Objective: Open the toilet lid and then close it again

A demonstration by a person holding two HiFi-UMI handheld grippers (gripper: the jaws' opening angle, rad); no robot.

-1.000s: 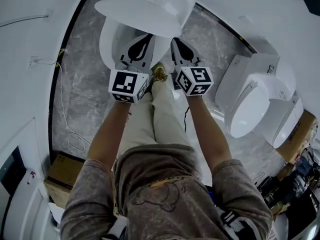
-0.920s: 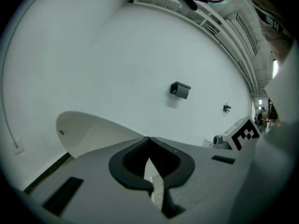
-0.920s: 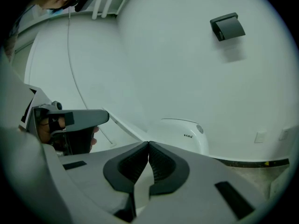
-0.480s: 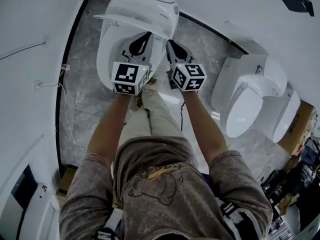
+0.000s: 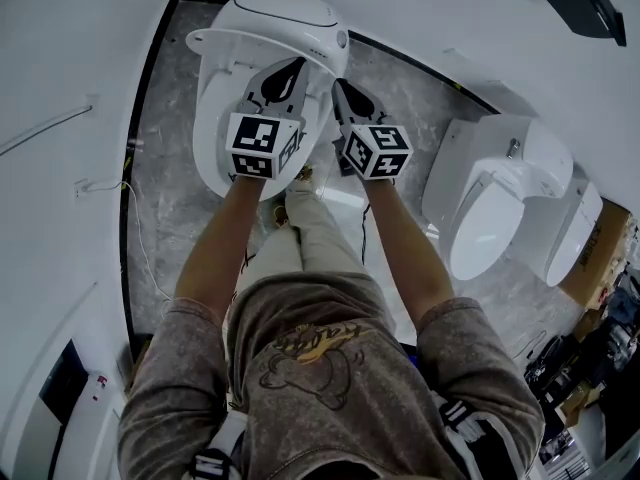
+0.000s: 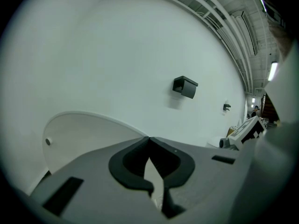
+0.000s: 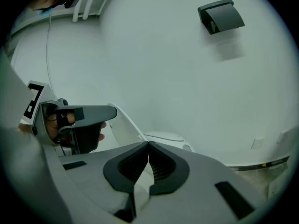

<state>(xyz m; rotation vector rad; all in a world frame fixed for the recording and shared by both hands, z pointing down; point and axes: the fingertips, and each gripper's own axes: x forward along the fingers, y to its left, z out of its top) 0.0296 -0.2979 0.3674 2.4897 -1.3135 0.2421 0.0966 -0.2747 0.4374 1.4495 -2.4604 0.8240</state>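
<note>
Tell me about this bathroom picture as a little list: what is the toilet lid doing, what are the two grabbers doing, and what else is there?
lid: the white oval toilet lid is lifted up, leaning back
left gripper: shut, holding nothing, just in front of the lifted lid
right gripper: shut, holding nothing, right beside the left gripper
touching the lid: cannot tell
nearby: a second white toilet stands to the right
floor: grey marbled floor
</note>
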